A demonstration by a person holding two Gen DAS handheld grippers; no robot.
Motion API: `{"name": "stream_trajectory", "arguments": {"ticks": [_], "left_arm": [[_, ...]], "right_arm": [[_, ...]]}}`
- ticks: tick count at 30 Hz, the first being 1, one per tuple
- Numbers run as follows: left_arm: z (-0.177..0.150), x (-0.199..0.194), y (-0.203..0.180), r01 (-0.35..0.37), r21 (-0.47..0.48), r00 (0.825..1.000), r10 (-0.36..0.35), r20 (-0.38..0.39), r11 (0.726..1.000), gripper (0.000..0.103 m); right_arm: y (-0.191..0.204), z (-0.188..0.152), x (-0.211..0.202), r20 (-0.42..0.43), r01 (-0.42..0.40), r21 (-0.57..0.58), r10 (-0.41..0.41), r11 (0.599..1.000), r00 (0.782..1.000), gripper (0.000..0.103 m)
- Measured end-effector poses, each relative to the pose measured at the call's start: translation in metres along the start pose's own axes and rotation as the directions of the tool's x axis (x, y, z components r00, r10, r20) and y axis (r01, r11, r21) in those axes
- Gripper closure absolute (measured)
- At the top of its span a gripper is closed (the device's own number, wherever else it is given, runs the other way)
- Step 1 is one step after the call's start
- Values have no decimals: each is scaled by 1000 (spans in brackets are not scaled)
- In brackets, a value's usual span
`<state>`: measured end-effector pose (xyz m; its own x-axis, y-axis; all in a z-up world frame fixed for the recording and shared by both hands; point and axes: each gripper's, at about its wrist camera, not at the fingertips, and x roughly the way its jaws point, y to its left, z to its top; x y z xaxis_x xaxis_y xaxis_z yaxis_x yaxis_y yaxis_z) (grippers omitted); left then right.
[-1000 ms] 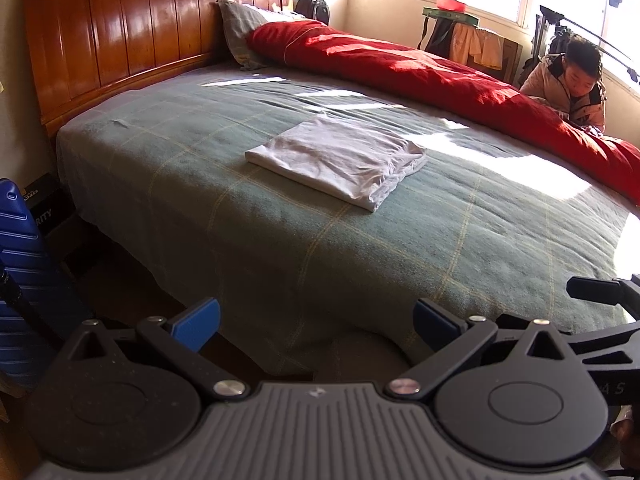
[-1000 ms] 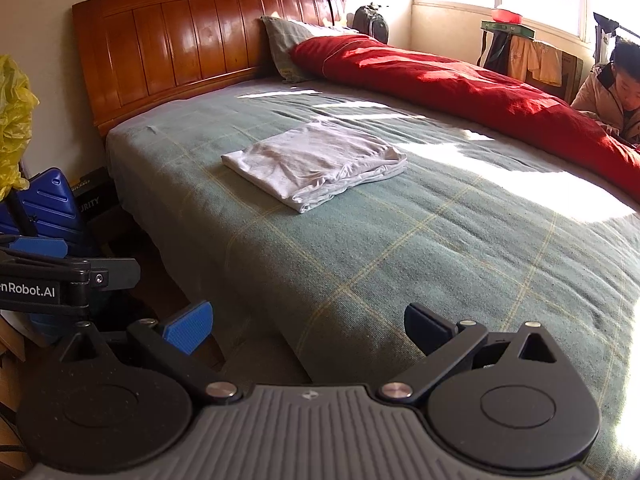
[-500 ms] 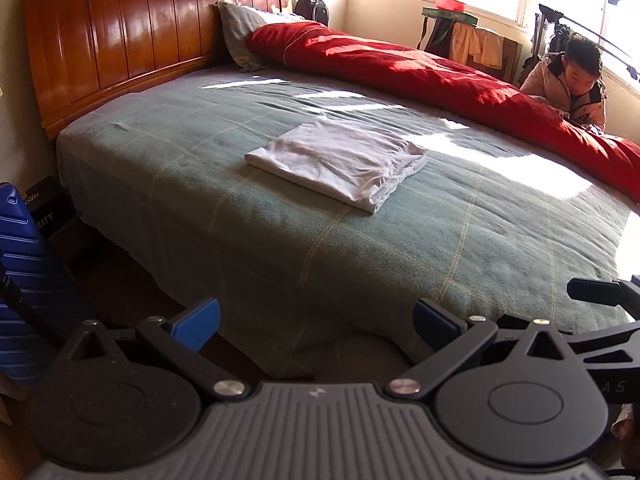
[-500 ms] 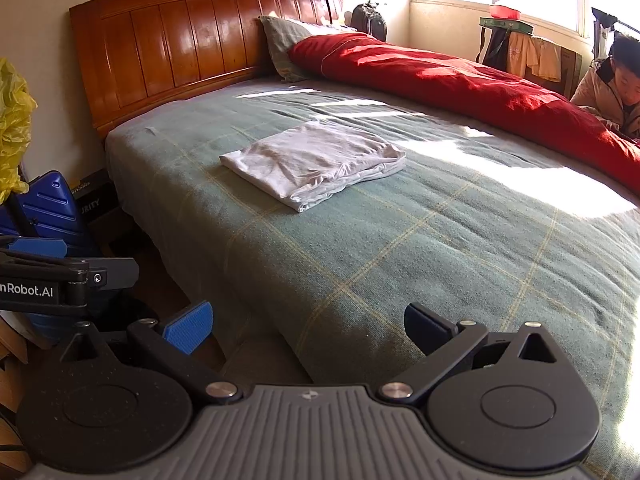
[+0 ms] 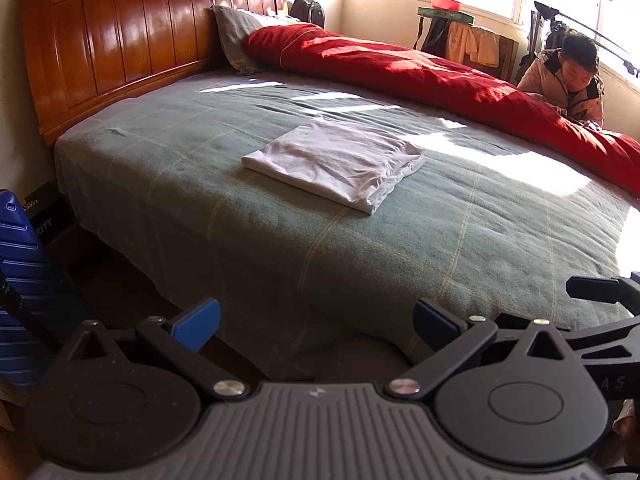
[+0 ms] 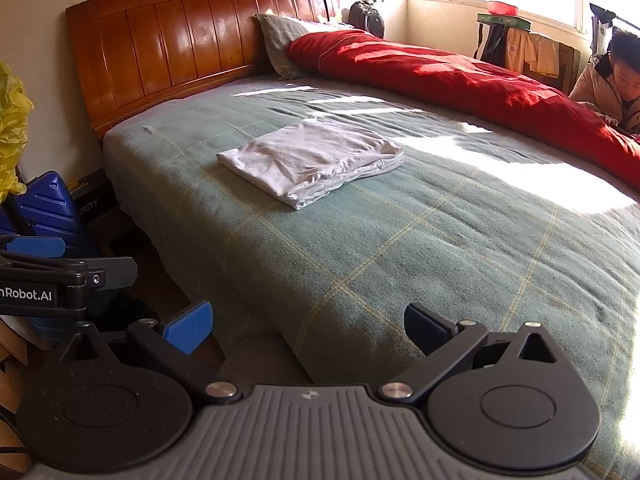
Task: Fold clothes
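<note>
A white garment (image 5: 336, 162), folded into a flat rectangle, lies on the green checked bed cover (image 5: 200, 168); it also shows in the right wrist view (image 6: 312, 160). My left gripper (image 5: 316, 322) is open and empty, held back at the near edge of the bed, well short of the garment. My right gripper (image 6: 306, 326) is open and empty, also at the near edge. The left gripper's side (image 6: 64, 280) shows at the left of the right wrist view.
A red duvet (image 5: 440, 76) lies along the far side of the bed below a grey pillow (image 5: 236, 36). A wooden headboard (image 5: 120, 40) stands at the left. A blue suitcase (image 5: 20, 280) stands on the floor. A person (image 5: 568, 80) sits beyond the bed.
Both grippers have drifted slightly, so the view shifts a little. The folded garment has not moved and both grippers stay open.
</note>
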<state>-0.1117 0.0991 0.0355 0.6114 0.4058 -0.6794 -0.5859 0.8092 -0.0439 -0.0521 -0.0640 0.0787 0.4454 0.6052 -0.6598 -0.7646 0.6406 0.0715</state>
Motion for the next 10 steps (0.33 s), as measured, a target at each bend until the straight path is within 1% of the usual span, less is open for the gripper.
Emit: {"name": "stream_trajectory", "arguments": {"ticks": [10], "left_arm": [[-1,-1,-3,-4,15,1000,4,-5,1000,1]], "right_arm": [[-1,0,0,2,-1,-2,1,1000,1000,0]]}}
